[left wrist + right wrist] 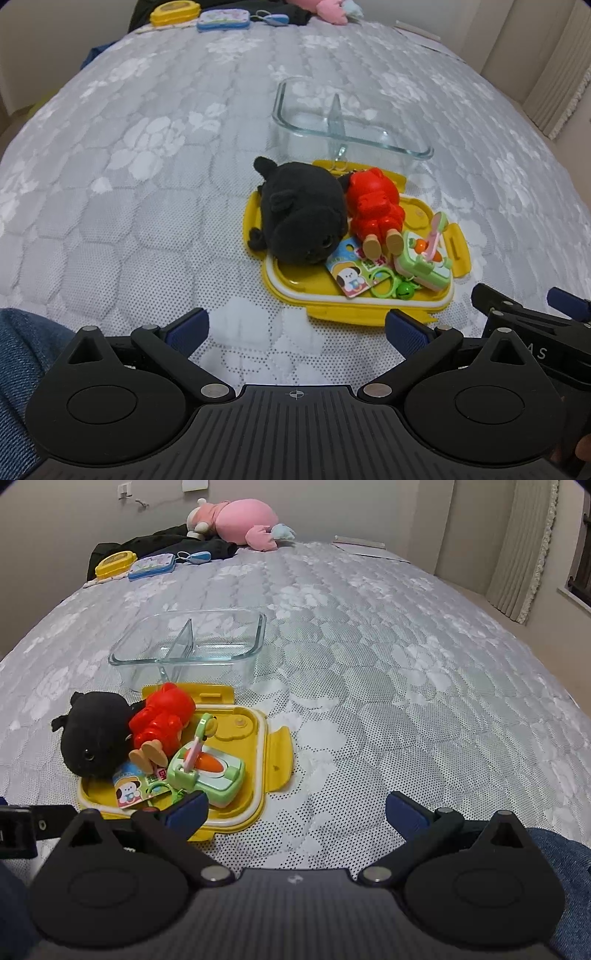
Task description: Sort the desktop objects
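Observation:
A yellow lid (384,308) (251,797) lies on the grey quilted bed. On it lie a black plush (303,214) (92,734), a red figure (376,206) (162,716), a green carrot toy (424,262) (207,771), a picture card (349,275) (127,790) and a green keyring with a bell (388,284). Behind it stands an empty clear glass container with a divider (354,122) (192,642). My left gripper (295,328) is open and empty, just in front of the lid. My right gripper (295,810) is open and empty, right of the lid; it also shows in the left wrist view (532,310).
At the bed's far end lie a pink plush (236,520), a small yellow box (114,565) (173,11), a blue case (151,566) (223,18), small scissors (195,557) and dark clothing (166,542). Curtains (521,546) hang at the right. Denim-clad legs (18,354) (565,864) show at the near edges.

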{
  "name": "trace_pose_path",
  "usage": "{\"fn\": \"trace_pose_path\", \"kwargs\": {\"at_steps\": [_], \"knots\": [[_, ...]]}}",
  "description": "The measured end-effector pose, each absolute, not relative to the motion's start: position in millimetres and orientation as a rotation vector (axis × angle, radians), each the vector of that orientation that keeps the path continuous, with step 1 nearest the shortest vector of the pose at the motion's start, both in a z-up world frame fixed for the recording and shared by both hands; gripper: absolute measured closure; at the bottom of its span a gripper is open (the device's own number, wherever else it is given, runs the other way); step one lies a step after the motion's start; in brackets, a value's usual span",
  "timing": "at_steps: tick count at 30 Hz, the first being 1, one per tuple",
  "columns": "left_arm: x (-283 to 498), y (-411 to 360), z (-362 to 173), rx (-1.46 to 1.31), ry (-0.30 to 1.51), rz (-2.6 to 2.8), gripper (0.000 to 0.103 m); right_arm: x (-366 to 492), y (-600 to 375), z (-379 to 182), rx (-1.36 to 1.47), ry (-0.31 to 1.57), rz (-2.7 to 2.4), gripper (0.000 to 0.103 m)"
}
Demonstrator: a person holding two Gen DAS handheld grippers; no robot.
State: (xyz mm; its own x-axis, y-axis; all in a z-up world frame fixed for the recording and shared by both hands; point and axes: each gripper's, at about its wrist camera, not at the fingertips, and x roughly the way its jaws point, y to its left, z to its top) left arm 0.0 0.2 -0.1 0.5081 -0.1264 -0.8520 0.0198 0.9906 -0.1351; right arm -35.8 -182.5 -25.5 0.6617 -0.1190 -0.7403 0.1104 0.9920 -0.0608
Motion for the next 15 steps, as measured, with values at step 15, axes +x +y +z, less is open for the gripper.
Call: {"fn": "trace_pose_path", "kwargs": {"at_steps": [15], "knots": [[-2.6,-0.7,-0.8,-0.107,1.045,-0.092,0.0,-34.7,-181.3,-26.3,-0.017,0.849,-0.124,0.0]]}}
